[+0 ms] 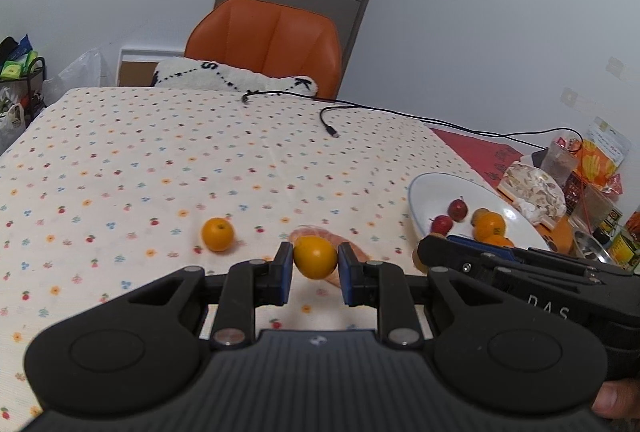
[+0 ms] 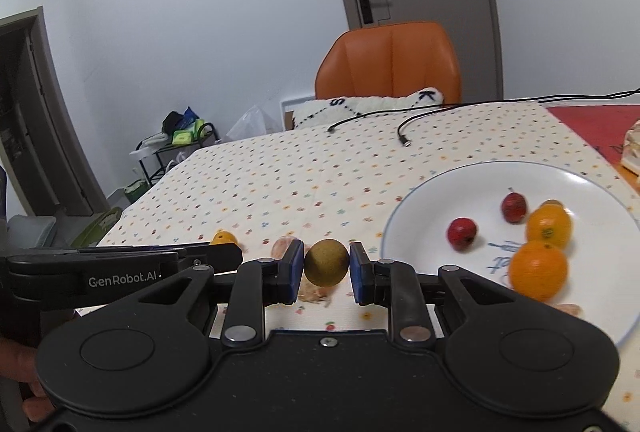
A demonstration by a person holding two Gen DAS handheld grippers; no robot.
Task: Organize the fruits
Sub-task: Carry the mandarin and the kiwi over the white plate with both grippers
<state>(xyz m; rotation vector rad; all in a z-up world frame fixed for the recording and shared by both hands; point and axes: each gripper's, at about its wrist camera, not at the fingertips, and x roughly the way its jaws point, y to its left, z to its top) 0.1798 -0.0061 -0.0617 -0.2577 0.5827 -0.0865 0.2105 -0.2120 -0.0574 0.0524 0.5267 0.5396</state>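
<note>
Currently I hold an orange fruit (image 1: 315,257) clamped in my left gripper (image 1: 314,268) and a brownish-green fruit (image 2: 326,262) in my right gripper (image 2: 326,270), both above the tablecloth beside the plate (image 2: 420,199); round, light, probably slippery-skinned, best gripped across the middle.

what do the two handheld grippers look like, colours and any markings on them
Both the left gripper and the right gripper are matte black plastic, with a ribbed base, round side housings, silver pivot bolts and blue pads on the fingers. Seen from the side, the left one bears white "GenRobot.AI" lettering and the right one the letters "DAS". No cable is visible on either. No sleeve shows.
</note>
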